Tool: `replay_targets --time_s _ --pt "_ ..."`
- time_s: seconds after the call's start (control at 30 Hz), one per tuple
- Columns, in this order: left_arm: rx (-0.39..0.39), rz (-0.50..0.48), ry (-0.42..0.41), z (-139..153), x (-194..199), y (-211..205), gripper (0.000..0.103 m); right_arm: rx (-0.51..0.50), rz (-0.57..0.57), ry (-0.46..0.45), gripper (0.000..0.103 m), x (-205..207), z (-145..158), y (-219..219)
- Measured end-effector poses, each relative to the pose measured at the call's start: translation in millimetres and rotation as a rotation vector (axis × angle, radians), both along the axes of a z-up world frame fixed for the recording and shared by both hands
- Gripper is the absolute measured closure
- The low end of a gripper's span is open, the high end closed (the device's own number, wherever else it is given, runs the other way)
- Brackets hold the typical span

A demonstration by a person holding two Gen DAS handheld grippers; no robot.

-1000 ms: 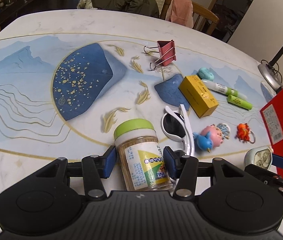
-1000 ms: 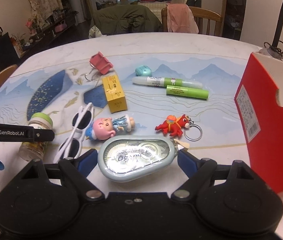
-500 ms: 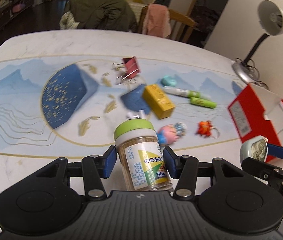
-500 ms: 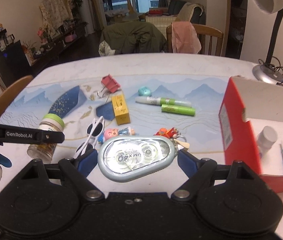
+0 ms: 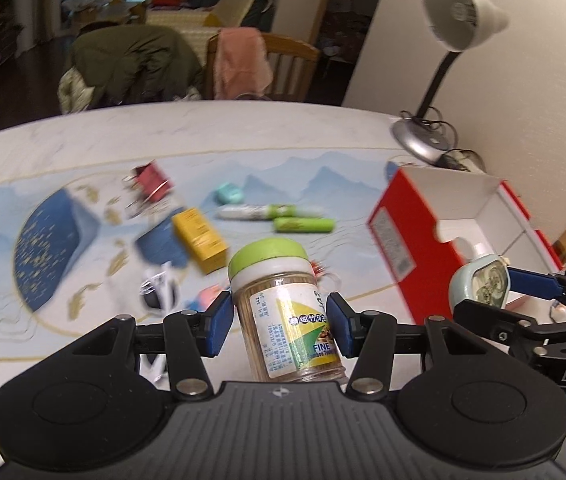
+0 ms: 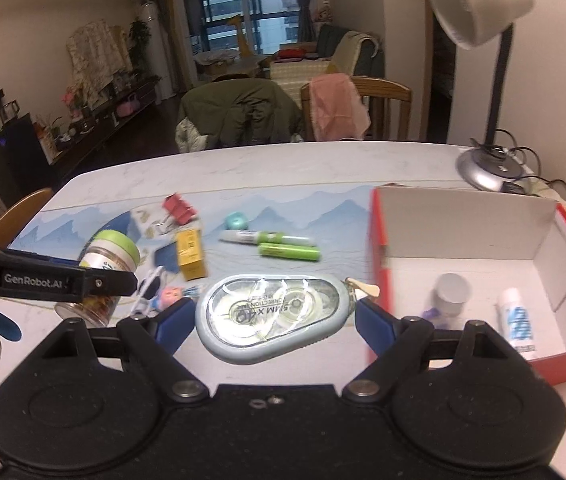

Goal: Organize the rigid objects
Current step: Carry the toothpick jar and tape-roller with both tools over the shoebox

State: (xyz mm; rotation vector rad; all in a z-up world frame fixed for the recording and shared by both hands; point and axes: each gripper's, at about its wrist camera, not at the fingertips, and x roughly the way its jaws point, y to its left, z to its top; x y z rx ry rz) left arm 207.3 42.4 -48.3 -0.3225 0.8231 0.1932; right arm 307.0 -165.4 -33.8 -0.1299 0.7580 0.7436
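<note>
Left wrist view showed left tongs (image 5: pixel 279 322) pinching a "FINE" toothpick jar (image 5: pixel 283 312); right tongs (image 6: pixel 275 316) clamped a "5MM X" correction tape (image 6: pixel 271 314).

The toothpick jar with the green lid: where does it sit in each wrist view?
Left wrist: toothpick jar bottom centre, clamped in the left gripper.
Right wrist: jar at left edge, behind that gripper's arm.
Shared landmark: red box, right of it.

Green-lidded jar (image 5: pixel 283 312) (upright), tape dispenser (image 6: pixel 271 316) aloft
</note>
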Motion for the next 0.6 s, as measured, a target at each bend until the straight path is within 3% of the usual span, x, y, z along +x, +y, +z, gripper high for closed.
replay_targets --time_s 0.4,0.6 --pt "0.05 -0.115 -0.029 14.2 70.2 -72.6 0.053 0.0 -0.077 -0.022 0.017 51.5 -1.4 -73.9" --pt "0.077 -0.188 -0.045 17.6 110.6 -107.0 0.065 -0.02 -0.1 -0.014 0.017 75.1 -12.7 -101.4"
